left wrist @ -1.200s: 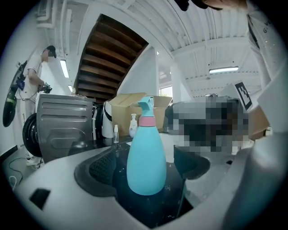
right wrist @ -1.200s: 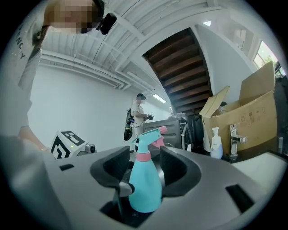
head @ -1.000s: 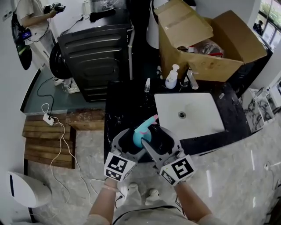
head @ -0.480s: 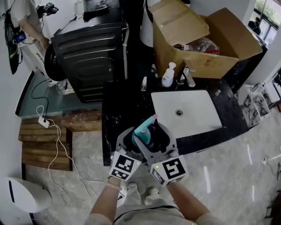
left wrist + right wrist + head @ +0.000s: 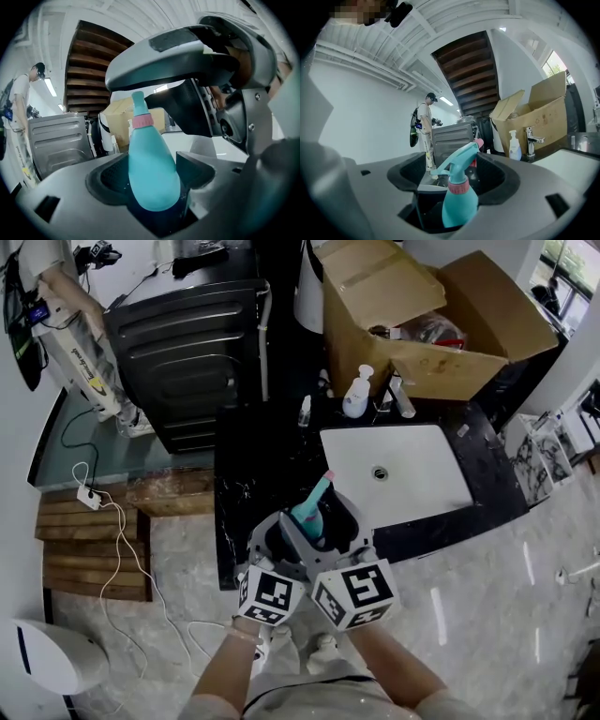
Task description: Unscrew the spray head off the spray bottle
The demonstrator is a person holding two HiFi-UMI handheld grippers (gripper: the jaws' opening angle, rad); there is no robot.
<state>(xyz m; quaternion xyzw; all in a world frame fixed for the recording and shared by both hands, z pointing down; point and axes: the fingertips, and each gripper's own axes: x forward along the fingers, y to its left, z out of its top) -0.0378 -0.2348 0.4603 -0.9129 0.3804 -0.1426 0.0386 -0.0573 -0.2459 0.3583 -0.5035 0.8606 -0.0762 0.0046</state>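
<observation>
Spray bottle [image 5: 307,514] stood upright near the front edge of the counter [image 5: 253,474], just left of the sink [image 5: 412,474] (bare but for its drain). The left gripper [image 5: 152,178] had just been closing its jaws, which lay against the teal body's flanks. The right gripper [image 5: 454,176] had just been opening its jaws, which stood wide apart round the neck, touching nothing. The bottle was judged light, smooth plastic, apt to spin. Hold the body firmly and turn at the pink collar [image 5: 458,186], not the thin trigger. Its opaque walls hid any contents. The cardboard box [image 5: 441,315] beyond the back edge held wrapped goods.
</observation>
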